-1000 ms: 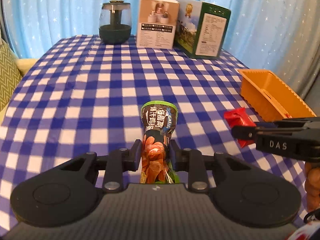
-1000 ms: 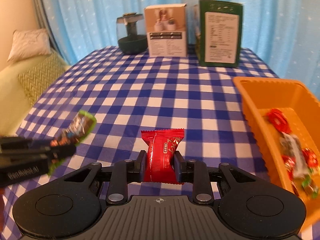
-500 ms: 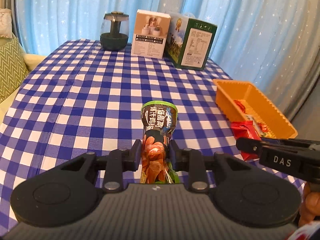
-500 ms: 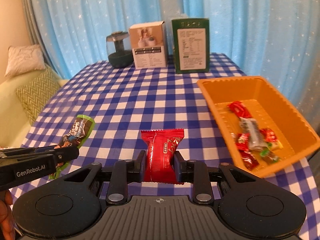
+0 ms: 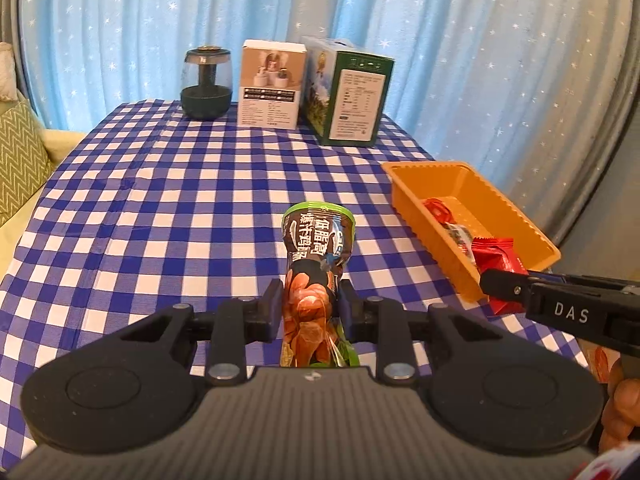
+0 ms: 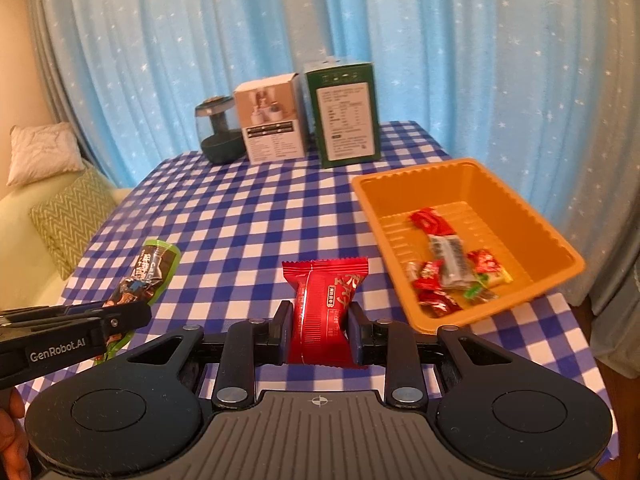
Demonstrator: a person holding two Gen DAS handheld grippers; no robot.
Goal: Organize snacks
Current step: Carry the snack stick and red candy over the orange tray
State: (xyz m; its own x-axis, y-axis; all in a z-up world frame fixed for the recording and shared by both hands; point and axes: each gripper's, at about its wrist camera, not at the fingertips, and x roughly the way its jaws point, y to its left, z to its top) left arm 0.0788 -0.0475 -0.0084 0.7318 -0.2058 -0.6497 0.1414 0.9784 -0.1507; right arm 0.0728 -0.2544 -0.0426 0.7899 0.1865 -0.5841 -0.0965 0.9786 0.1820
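My left gripper [image 5: 309, 307] is shut on a green and brown snack packet [image 5: 316, 248], held up above the checked tablecloth. My right gripper [image 6: 319, 326] is shut on a red snack packet [image 6: 325, 300]. In the left wrist view the right gripper [image 5: 490, 280] enters from the right with the red packet [image 5: 496, 256] in front of the orange tray [image 5: 420, 196]. In the right wrist view the left gripper [image 6: 136, 316] shows at the left edge with the green packet [image 6: 154, 264]. The orange tray [image 6: 520, 204] holds several wrapped snacks [image 6: 448, 264].
At the back of the table stand a dark glass jar [image 5: 206, 84], a white box [image 5: 272, 84] and a green box [image 5: 352, 98]. Blue starred curtains hang behind. A sofa with patterned cushions [image 6: 68, 216] lies to the left. The tray sits near the table's right edge.
Both grippers rose and drew back with their packets still held. The tray and its contents came into fuller view in both views.
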